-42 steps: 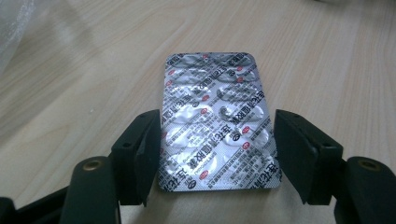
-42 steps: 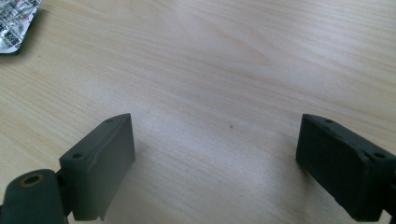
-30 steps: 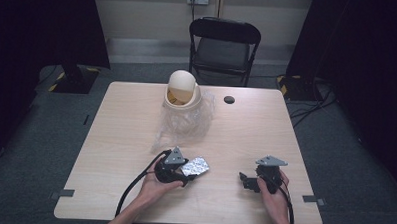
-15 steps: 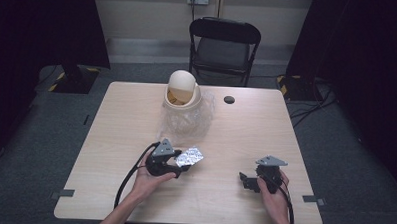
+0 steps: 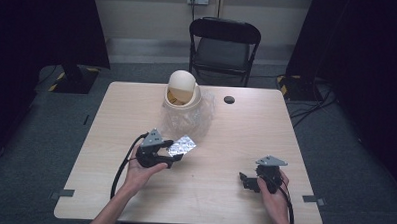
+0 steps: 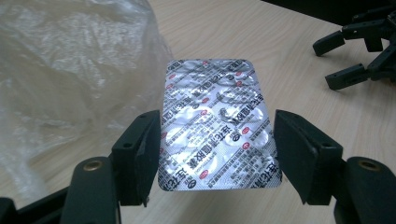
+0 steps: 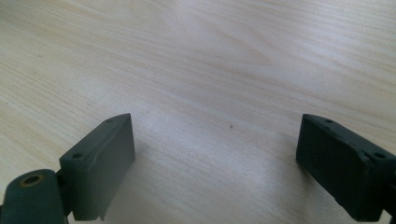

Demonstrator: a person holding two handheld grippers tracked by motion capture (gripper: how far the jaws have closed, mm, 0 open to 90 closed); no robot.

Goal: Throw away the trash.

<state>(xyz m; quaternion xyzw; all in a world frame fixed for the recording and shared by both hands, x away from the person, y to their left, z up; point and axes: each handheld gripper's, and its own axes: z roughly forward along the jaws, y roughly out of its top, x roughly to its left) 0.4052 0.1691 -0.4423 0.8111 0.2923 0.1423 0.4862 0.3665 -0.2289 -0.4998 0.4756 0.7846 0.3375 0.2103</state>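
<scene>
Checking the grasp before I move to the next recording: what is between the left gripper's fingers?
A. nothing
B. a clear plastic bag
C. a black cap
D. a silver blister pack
D: in the left gripper view the silver blister pack sits between the left gripper's two fingers, held by its side edges above the table; the high view shows it there too.

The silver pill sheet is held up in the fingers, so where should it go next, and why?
Probably onward to the little bin, up to its flap. The left gripper clamps the pill sheet by both edges, clear of the table, and the bin with its plastic bag stands just beyond. The right gripper rests open and empty.
</scene>
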